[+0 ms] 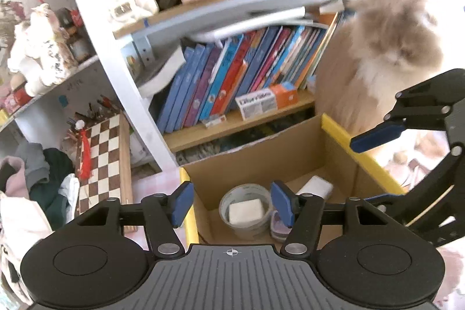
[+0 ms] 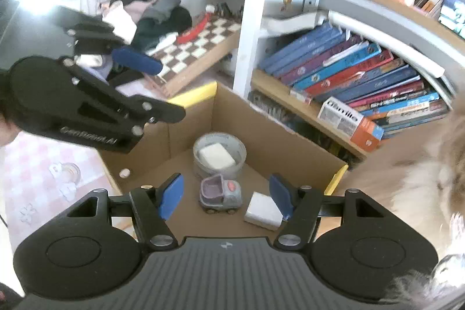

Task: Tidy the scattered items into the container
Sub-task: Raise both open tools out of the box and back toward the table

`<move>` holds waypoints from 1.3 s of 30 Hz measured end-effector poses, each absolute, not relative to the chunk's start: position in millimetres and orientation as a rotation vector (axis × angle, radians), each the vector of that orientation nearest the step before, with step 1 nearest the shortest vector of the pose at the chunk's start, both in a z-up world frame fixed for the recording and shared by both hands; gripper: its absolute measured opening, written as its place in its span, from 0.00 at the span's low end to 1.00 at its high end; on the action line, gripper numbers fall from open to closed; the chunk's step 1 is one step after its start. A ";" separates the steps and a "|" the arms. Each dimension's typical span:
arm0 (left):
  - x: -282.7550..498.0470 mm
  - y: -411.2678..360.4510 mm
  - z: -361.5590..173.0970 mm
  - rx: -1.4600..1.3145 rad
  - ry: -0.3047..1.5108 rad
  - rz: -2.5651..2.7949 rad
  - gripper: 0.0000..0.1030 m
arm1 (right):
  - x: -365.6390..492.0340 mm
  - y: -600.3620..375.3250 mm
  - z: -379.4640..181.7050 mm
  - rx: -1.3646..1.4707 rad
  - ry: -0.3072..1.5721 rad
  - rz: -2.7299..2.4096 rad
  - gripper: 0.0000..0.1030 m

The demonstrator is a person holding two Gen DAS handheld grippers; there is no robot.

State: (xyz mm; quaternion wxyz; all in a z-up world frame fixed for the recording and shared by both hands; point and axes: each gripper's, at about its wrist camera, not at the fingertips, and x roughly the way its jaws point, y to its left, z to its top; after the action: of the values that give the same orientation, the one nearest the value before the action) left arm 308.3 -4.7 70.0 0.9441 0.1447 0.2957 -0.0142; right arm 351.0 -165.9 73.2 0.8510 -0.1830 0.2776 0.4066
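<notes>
Cardboard box (image 2: 261, 135) at centre, tape roll (image 2: 219, 154) ringing a white block (image 2: 216, 155) at 12 o'clock, toy car (image 2: 221, 195) beneath, second white block (image 2: 263, 211) at 4 o'clock, left fingers (image 1: 232, 202) spread, right fingers (image 2: 225, 196) spread, fluffy cat (image 1: 386, 48) at 2 o'clock.

My cardboard box (image 2: 261, 132) sits on a pink checked cloth (image 2: 37, 164). A chessboard (image 2: 200, 45) lies beside it, near piled clothes (image 2: 157, 10).

In your box (image 2: 261, 132) a block (image 2: 216, 154) lies inside the tape roll (image 2: 220, 156) at the back corner; the toy car (image 2: 221, 195) sits before it, another block (image 2: 263, 211) to its right. Books (image 2: 357, 77) stand on the shelf behind.
</notes>
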 end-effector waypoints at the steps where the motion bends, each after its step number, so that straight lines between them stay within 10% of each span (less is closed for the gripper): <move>1: 301.4 -5.8 71.8 0.283 0.593 -0.031 0.62 | 346.2 -168.0 76.5 -0.375 0.575 0.852 0.63; 39: 98.8 34.0 45.9 0.079 0.533 0.047 0.74 | 144.2 -238.1 50.1 -0.184 0.571 0.355 0.74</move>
State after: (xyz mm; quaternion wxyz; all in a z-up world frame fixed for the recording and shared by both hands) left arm 98.8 34.0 45.9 0.9637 0.0388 0.2631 0.0230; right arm 144.2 -238.1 50.1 0.9399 -0.0901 0.2796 0.1740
